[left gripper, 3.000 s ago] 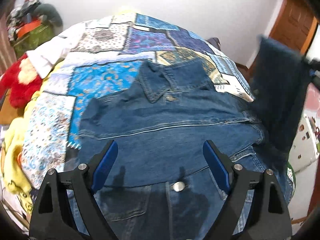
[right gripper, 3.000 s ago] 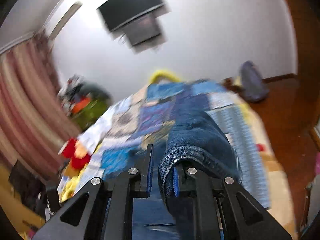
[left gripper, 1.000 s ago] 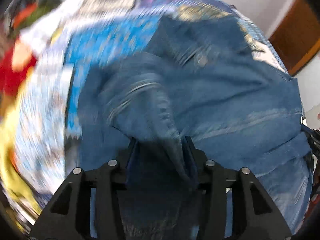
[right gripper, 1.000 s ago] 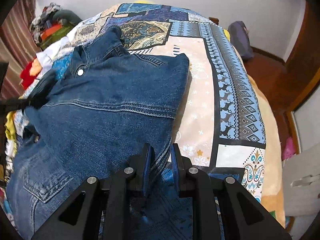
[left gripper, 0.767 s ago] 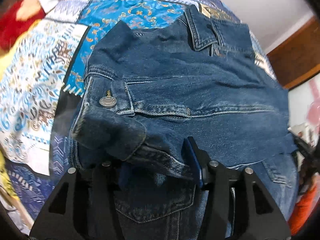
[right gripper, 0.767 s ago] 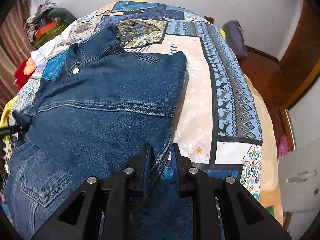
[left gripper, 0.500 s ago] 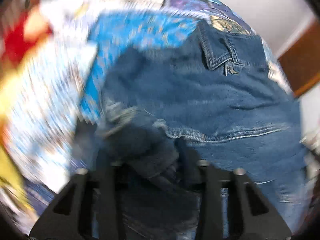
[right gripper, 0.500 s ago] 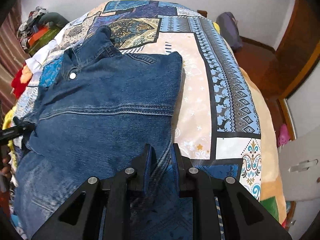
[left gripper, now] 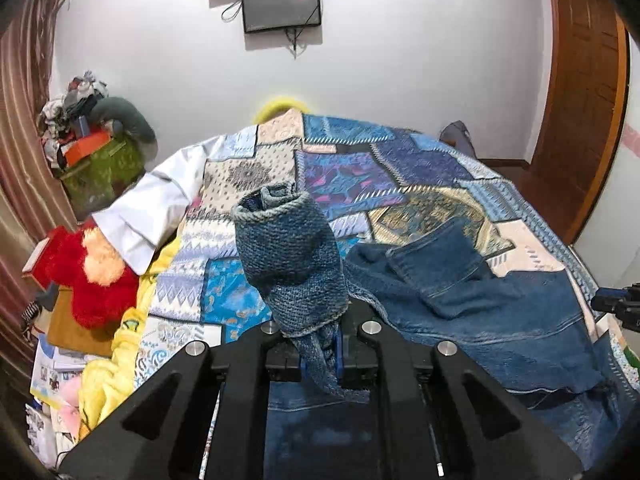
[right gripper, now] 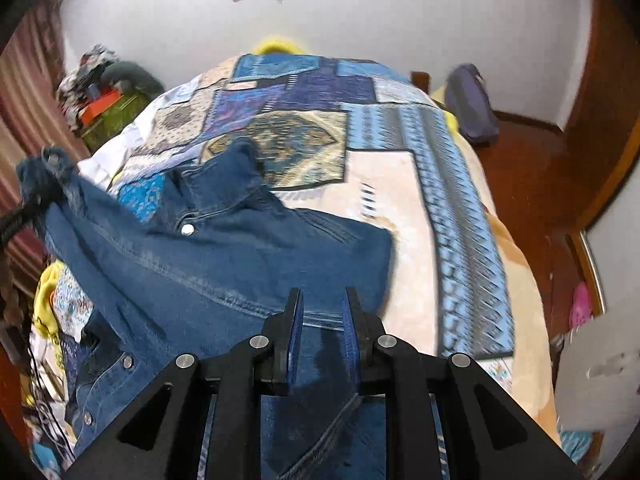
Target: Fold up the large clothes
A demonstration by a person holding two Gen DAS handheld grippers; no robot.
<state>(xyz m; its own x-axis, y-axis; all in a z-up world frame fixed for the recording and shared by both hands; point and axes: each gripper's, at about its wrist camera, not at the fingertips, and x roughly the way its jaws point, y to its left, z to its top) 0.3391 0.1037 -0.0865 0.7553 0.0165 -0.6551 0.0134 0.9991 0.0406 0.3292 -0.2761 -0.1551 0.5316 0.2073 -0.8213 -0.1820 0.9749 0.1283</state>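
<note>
Between the jaws of the left gripper (left gripper: 320, 354), nearest the lens, a sleeve cuff (left gripper: 286, 256) of the denim jacket (left gripper: 480, 312) is pinched tight; jaws nearly shut w/ fabric filling the gap, cuff standing up above them, inside-out weave showing. Rest of jacket spreads to the right on the bed, over the patchwork quilt (left gripper: 352, 168).

Right gripper (right gripper: 322, 344): jaws a narrow way apart, hovering over the jacket's (right gripper: 224, 256) near hem; denim shows thru the gap & under the jaws, but can't tell if any fold is actually caught. Collar (right gripper: 224, 184) & a metal snap button (right gripper: 187, 229) lie just beyond, towards the left. At far left of the right-wrist view the sleeve rises off the bed, pulled up & taut.

Beyond the jacket: quilt (right gripper: 400, 184) bare to the right. Left of bed, a red plush toy (left gripper: 86, 272), white sheet (left gripper: 148, 204), yellow blanket edge. Further back, green box w/ clutter on top (left gripper: 96, 160). On the far wall, a TV (left gripper: 282, 4).
</note>
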